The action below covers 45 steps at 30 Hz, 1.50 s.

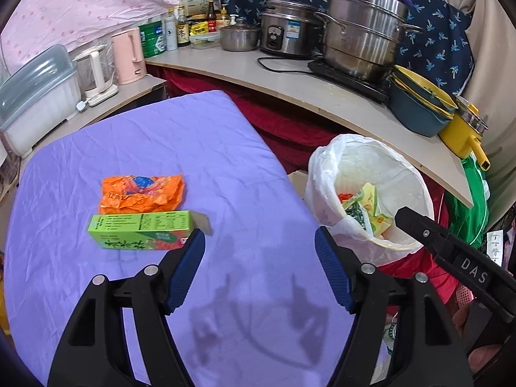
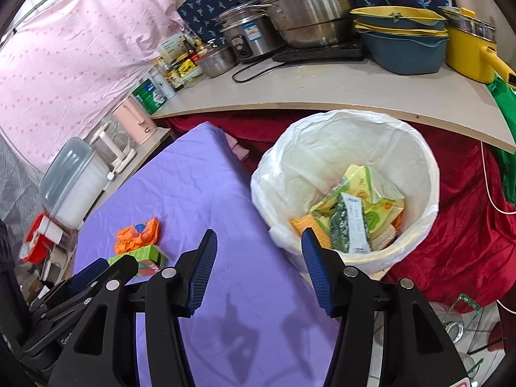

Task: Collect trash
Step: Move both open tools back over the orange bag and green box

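On the purple cloth [image 1: 193, 148] lie a crumpled orange wrapper [image 1: 142, 193] and, in front of it, a green carton [image 1: 142, 230]. My left gripper [image 1: 259, 232] stands open and empty, its left fingertip right by the carton's right end. To the right is a bin with a white liner [image 1: 325, 167], with wrappers [image 1: 367, 213] inside. My right gripper [image 2: 259, 233] is open and empty over the cloth's edge beside the bin liner [image 2: 322, 129], which holds yellow and green packets [image 2: 354, 213]. The right wrist view also has the orange wrapper [image 2: 137, 235], the carton [image 2: 148, 254] and the left gripper [image 2: 96, 277] at its lower left.
A curved counter [image 1: 290, 77] behind carries steel pots [image 1: 361, 32], a rice cooker [image 1: 287, 32], stacked bowls [image 1: 419, 103], a yellow pot [image 1: 464, 132] and bottles [image 1: 183, 29]. A pink kettle [image 1: 127, 54] and a plastic container [image 1: 35, 96] stand at the left. Red cloth [image 2: 464, 232] surrounds the bin.
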Available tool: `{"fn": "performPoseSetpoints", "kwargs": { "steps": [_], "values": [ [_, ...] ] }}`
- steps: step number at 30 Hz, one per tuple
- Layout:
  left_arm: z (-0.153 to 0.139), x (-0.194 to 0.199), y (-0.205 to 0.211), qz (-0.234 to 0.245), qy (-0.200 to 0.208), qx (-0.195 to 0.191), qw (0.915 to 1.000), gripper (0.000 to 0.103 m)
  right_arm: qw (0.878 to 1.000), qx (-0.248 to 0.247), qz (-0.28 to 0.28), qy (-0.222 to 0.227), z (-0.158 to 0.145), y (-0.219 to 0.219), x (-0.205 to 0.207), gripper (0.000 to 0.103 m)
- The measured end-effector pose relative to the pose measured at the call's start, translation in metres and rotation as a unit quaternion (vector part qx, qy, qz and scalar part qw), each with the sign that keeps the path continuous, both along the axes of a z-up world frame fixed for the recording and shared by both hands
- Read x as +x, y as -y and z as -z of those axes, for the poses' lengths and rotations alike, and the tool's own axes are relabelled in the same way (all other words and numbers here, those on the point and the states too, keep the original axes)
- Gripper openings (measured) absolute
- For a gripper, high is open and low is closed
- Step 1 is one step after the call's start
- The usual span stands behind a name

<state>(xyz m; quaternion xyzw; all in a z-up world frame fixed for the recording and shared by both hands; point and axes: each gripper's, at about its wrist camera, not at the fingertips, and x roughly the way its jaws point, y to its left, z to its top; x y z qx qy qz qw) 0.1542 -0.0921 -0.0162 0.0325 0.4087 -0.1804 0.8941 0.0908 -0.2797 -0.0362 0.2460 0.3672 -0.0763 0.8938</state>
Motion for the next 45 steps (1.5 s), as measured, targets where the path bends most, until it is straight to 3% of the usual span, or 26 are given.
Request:
{"fn": "performPoseSetpoints", "kwargs": {
  "steps": [15, 30, 45],
  "values": [
    [0.01, 0.008, -0.075, -0.068, -0.009, -0.008, 0.9976, 0.068, 0.998, -0.011, -0.068, -0.009, 0.004, -0.075, 0.025, 0.053],
    [0.015, 0.017, -0.135, -0.121, -0.023, -0.031, 0.9919, 0.069, 0.993, -0.02, -0.111, -0.02, 0.009, -0.122, 0.049, 0.053],
    [0.028, 0.044, -0.194, -0.178, -0.038, -0.043, 0.9823, 0.07, 0.987, -0.022, -0.155, -0.041, 0.026, -0.167, 0.116, 0.053]
  ]
}}
